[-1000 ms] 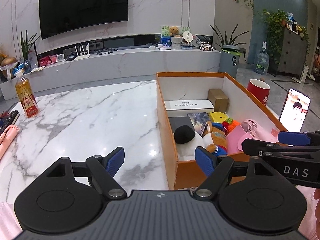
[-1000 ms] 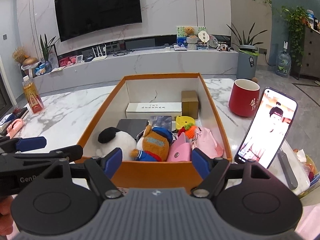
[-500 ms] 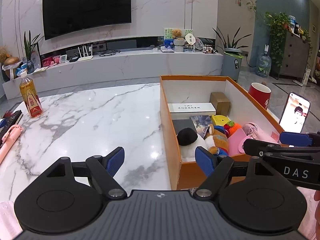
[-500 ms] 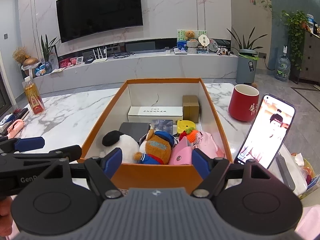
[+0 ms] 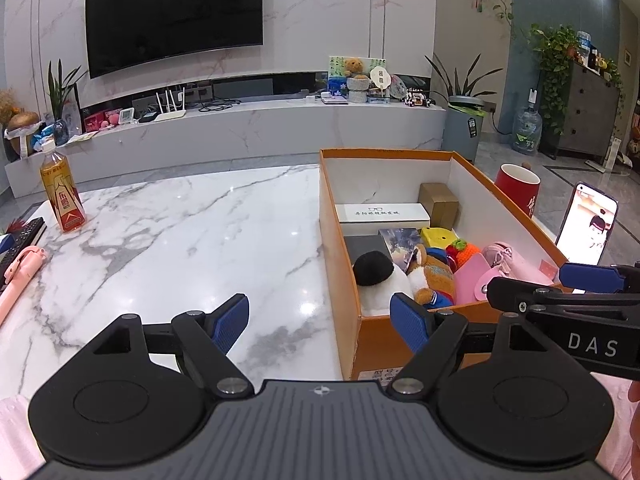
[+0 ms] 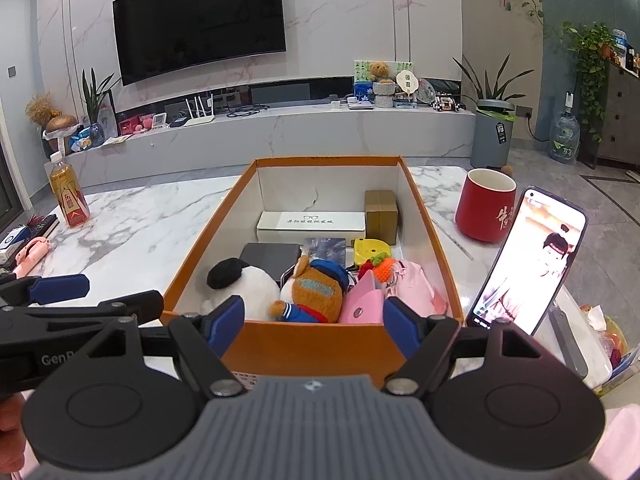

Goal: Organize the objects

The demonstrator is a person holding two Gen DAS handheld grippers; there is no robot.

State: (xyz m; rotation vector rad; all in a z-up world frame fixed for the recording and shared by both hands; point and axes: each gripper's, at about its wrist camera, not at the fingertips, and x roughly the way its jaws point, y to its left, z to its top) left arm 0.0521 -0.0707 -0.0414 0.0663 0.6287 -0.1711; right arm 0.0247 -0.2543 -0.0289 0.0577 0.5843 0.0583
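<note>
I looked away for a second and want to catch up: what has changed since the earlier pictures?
Nothing was picked up or let go. Both tongs, left and right, stay open and empty before the orange box; the toys inside lie as before.

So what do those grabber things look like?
Both are black plastic with two round discs, a ribbed grey centre and blue textured pads on the fingers. The left gripper shows "GenR" lettering on its side in the right view; the right gripper shows "DAS" in the left view.
</note>
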